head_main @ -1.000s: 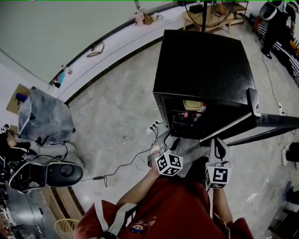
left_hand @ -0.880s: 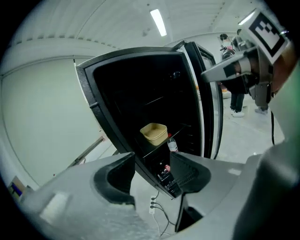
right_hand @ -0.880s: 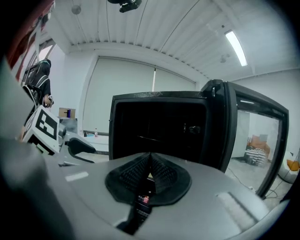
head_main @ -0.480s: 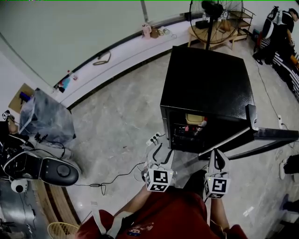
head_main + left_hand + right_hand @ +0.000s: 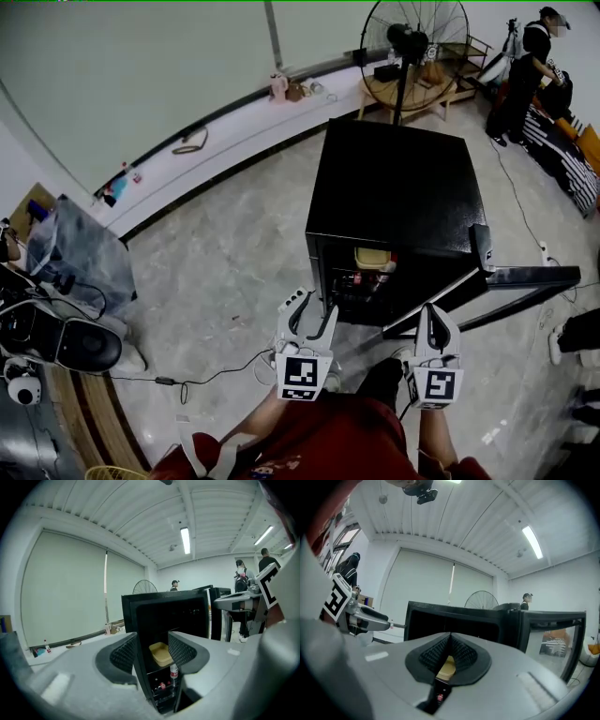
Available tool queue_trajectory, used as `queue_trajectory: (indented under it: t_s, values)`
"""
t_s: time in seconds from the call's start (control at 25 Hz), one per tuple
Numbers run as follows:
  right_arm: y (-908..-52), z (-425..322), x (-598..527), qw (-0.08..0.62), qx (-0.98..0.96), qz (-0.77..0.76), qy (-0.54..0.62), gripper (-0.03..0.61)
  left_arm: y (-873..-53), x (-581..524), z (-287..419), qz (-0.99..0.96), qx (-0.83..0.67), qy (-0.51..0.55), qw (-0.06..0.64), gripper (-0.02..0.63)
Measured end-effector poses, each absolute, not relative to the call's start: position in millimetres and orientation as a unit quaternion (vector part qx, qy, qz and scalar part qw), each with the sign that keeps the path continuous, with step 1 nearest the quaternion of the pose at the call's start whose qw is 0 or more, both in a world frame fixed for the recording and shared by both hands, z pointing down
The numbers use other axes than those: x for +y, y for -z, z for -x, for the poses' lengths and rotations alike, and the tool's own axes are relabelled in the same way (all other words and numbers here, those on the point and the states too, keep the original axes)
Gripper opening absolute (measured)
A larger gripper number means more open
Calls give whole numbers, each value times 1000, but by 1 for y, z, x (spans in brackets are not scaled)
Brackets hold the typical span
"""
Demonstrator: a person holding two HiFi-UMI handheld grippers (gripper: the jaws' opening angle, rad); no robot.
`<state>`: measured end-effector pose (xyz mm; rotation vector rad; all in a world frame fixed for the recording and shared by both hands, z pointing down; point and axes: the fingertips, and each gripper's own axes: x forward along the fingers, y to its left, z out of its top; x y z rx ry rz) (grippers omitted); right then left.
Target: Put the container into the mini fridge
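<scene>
Fingers (image 5: 123, 653) of left gripper (image 5: 312, 309): apart, lately closing a little, nothing between them. Fingers (image 5: 461, 654) of right gripper (image 5: 437, 319): tips together, nothing held. Both grippers: in front of fridge (image 5: 394, 178), not touching it. Container (image 5: 372, 257): tan, on upper shelf inside fridge, toward the front, above bottles (image 5: 361, 278). Door (image 5: 525, 277): swung wide to fridge's right. Risks, as judged: the open door leaves the job looking one step short; a gripper pushing that door could slip off its edge or slam it; a careless reach into fridge could nudge the container off the shelf lip; cable (image 5: 169, 381) on the floor in front of fridge could snag a foot. Surface: floor (image 5: 225, 244), pale, mottled, hard. Room: fan (image 5: 412, 37) behind fridge, near a pale wall; covered bundle (image 5: 70, 248) well to fridge's left; person (image 5: 530, 66) standing beyond fridge's right rear corner.
</scene>
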<state>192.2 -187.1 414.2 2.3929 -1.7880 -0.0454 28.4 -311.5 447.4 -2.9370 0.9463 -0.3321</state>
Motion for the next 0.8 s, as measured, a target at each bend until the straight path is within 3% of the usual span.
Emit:
queue_trajectory:
  t_s: [0.52, 0.8]
  values:
    - [-376, -196, -178, 58, -581, -811, 39, 2, -405, -304, -31, 951, 302, 45, 39, 151]
    - [-375, -195, -179, 61, -581, -810, 45, 2, -398, -307, -25, 947, 318, 22, 41, 18]
